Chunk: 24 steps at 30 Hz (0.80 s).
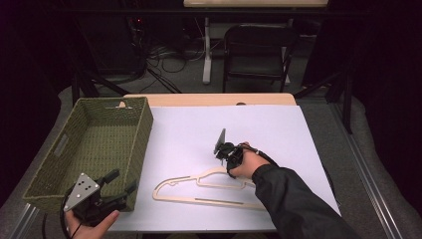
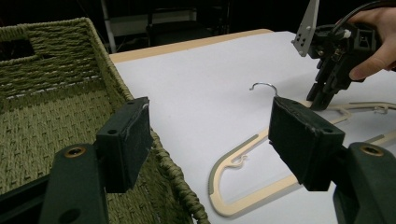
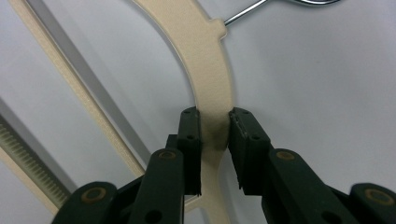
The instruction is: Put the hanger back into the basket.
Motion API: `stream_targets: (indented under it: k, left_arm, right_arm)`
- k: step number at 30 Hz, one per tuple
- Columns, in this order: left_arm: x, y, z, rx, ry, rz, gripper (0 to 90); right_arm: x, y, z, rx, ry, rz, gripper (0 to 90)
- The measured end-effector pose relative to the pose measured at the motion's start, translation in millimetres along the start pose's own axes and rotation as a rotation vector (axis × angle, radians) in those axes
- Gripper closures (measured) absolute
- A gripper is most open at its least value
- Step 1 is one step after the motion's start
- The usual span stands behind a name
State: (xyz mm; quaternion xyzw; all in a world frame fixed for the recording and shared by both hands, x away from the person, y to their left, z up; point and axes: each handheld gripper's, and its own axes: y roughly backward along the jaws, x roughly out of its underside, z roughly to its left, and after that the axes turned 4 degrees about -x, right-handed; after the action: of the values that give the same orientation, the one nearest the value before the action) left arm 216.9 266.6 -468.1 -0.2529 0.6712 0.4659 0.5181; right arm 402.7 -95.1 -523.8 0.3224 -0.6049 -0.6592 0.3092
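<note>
A pale wooden clothes hanger (image 1: 214,201) with a metal hook (image 2: 264,85) lies flat on the white sheet (image 1: 199,124). My right gripper (image 1: 223,158) points down at the hanger's curved neck just below the hook. In the right gripper view, the right gripper (image 3: 215,116) is shut on the hanger (image 3: 212,79), with both pads pressed against the wood. My left gripper (image 1: 123,180) hovers at the near left by the basket's corner. In the left gripper view its jaws stand wide apart, open, around nothing (image 2: 210,126).
A green woven basket (image 1: 144,129) with handle slots stands on the table's left side; nothing lies inside it. The white sheet covers most of the wooden tabletop. Beyond the far edge are a dark chair (image 1: 256,50) and floor cables.
</note>
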Motion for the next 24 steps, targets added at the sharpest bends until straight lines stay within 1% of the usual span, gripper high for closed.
stream_targets:
  k: [1, 2, 5, 6, 7, 8, 9, 10, 11, 12, 13, 14, 16, 17, 18, 19, 20, 21, 22, 23, 24]
  left_arm:
    - [-0.1, -0.2, -0.5, 0.002, -0.001, 0.001, 30.1]
    - [-0.1, -0.4, -0.8, 0.004, -0.003, 0.002, 30.3]
    - [-0.5, -1.2, -2.3, 0.009, -0.008, 0.004, 30.3]
    - [-0.8, -1.5, -3.2, 0.011, -0.010, 0.005, 30.6]
    - [-0.8, -2.1, -4.1, 0.012, -0.010, 0.004, 30.6]
    - [-1.1, -2.4, -4.8, 0.015, -0.014, 0.006, 30.7]
    - [-1.3, -2.9, -5.7, 0.019, -0.014, 0.007, 30.7]
    - [-1.4, -3.3, -6.7, 0.021, -0.015, 0.009, 30.7]
    - [-1.6, -3.6, -7.2, 0.027, -0.023, 0.012, 30.7]
    - [-1.8, -4.0, -8.2, 0.028, -0.024, 0.014, 30.8]
    - [-2.0, -4.4, -8.8, 0.032, -0.027, 0.016, 30.8]
    - [-2.2, -4.8, -9.5, 0.034, -0.028, 0.014, 30.8]
    - [-2.8, -5.1, -10.7, 0.040, -0.029, 0.018, 31.0]
    - [-3.0, -5.2, -11.2, 0.043, -0.030, 0.019, 31.0]
    - [-3.2, -5.3, -11.7, 0.046, -0.032, 0.021, 31.2]
    - [-3.4, -5.8, -12.3, 0.050, -0.031, 0.022, 31.5]
    - [-3.6, -6.4, -12.9, 0.051, -0.032, 0.023, 31.6]
    - [-4.0, -7.2, -13.6, 0.060, -0.030, 0.026, 31.7]
    - [-4.5, -7.6, -13.8, 0.066, -0.032, 0.030, 32.3]
    - [-5.1, -8.5, -14.5, 0.069, -0.032, 0.029, 32.3]
    - [-6.1, -9.5, -15.1, 0.075, -0.031, 0.032, 32.4]
  right_arm:
    - [-0.1, 1.6, -0.3, -0.004, 0.006, 0.012, 74.9]
    - [1.0, 1.9, 0.2, 0.004, 0.019, -0.003, 75.0]
    - [1.9, 2.7, 1.4, -0.007, 0.017, -0.003, 75.0]
    - [1.9, 4.4, 1.8, 0.005, 0.031, 0.010, 75.0]
    - [3.2, 3.5, 2.5, -0.008, 0.024, -0.016, 75.0]
    - [3.5, 5.6, 3.1, 0.009, 0.034, -0.006, 75.0]
    - [3.8, 7.5, 4.1, 0.011, 0.036, -0.001, 75.0]
    - [5.2, 6.3, 4.6, 0.013, 0.042, -0.033, 75.0]
    - [5.5, 8.6, 4.9, 0.018, 0.053, -0.028, 75.0]
    - [6.8, 8.5, 5.9, 0.019, 0.050, -0.053, 75.0]
    - [6.0, 13.7, 5.3, 0.026, 0.073, -0.009, 75.0]
    - [8.0, 12.8, 6.6, 0.022, 0.061, -0.046, 75.0]
    - [9.8, 16.2, 7.4, 0.030, 0.076, -0.065, 75.0]
    - [10.3, 19.3, 7.6, 0.026, 0.080, -0.043, 75.1]
    - [12.4, 16.0, 8.1, 0.024, 0.077, -0.102, 75.1]
    - [12.2, 21.1, 7.6, 0.014, 0.092, -0.055, 75.0]
    - [13.7, 21.3, 8.8, 0.039, 0.091, -0.078, 75.1]
    - [14.5, 23.1, 8.8, 0.035, 0.096, -0.068, 75.0]
    - [16.1, 24.2, 9.7, 0.037, 0.104, -0.075, 75.0]
    - [17.5, 23.8, 10.2, 0.048, 0.108, -0.097, 75.0]
    - [18.3, 26.0, 10.7, 0.044, 0.112, -0.087, 75.1]
